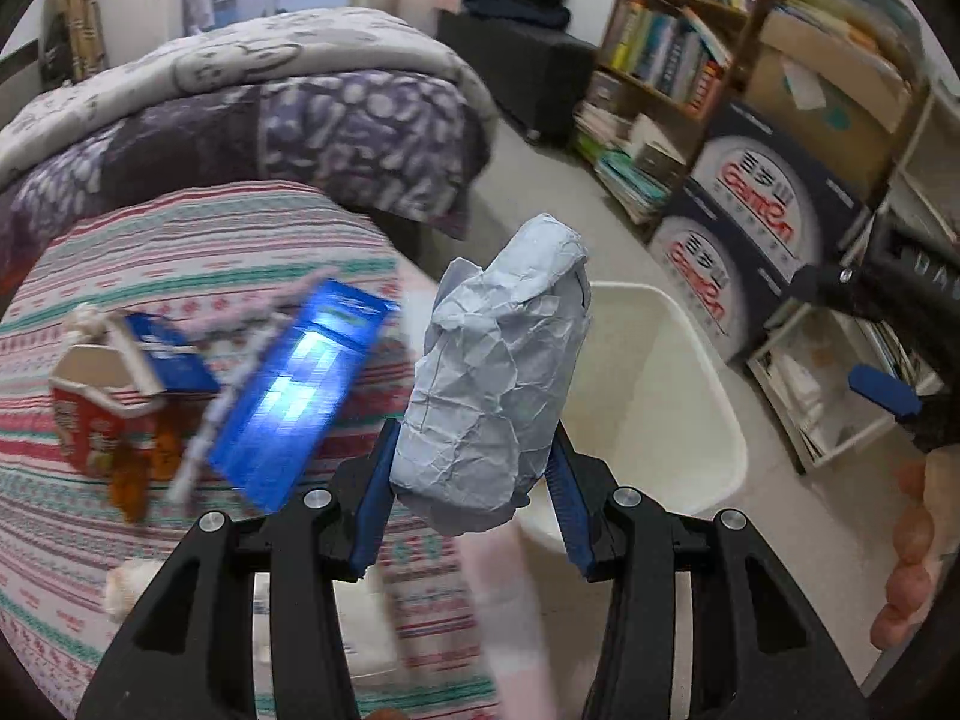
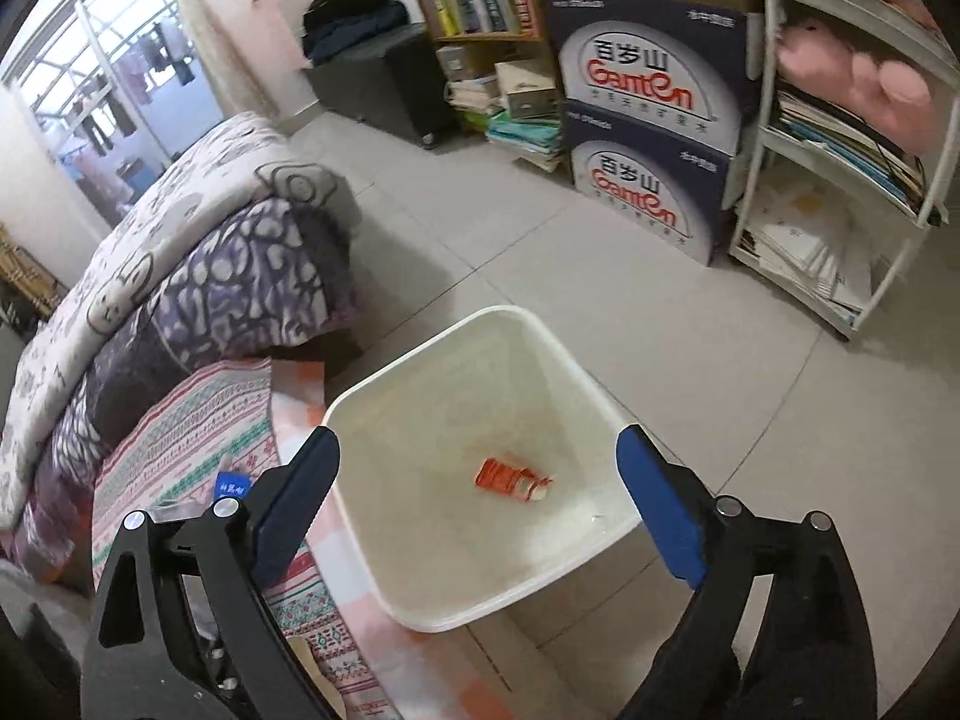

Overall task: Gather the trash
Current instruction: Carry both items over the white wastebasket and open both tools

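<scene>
My left gripper [image 1: 471, 468] is shut on a crumpled ball of pale grey paper [image 1: 498, 372], held just left of the white bin [image 1: 714, 396] on the floor. On the striped cloth [image 1: 180, 252] to its left lie a blue packet [image 1: 294, 402] and a red and blue carton [image 1: 114, 402]. In the right wrist view my right gripper [image 2: 480, 468] stands wide open above the white bin [image 2: 384, 396], nothing between its fingers. A small red and white wrapper [image 2: 510, 477] lies on the bin's bottom. The right gripper's blue fingertip [image 1: 882, 390] shows at the left view's right edge.
A bed with a purple patterned quilt [image 2: 240, 276] stands behind the striped cloth [image 2: 198, 426]. Stacked Ganten boxes [image 2: 648, 120], a bookshelf [image 2: 474, 0] and a white rack [image 2: 840, 168] line the far side. Tiled floor [image 2: 750, 396] surrounds the bin. A person's fingers [image 1: 912, 558] show at the right.
</scene>
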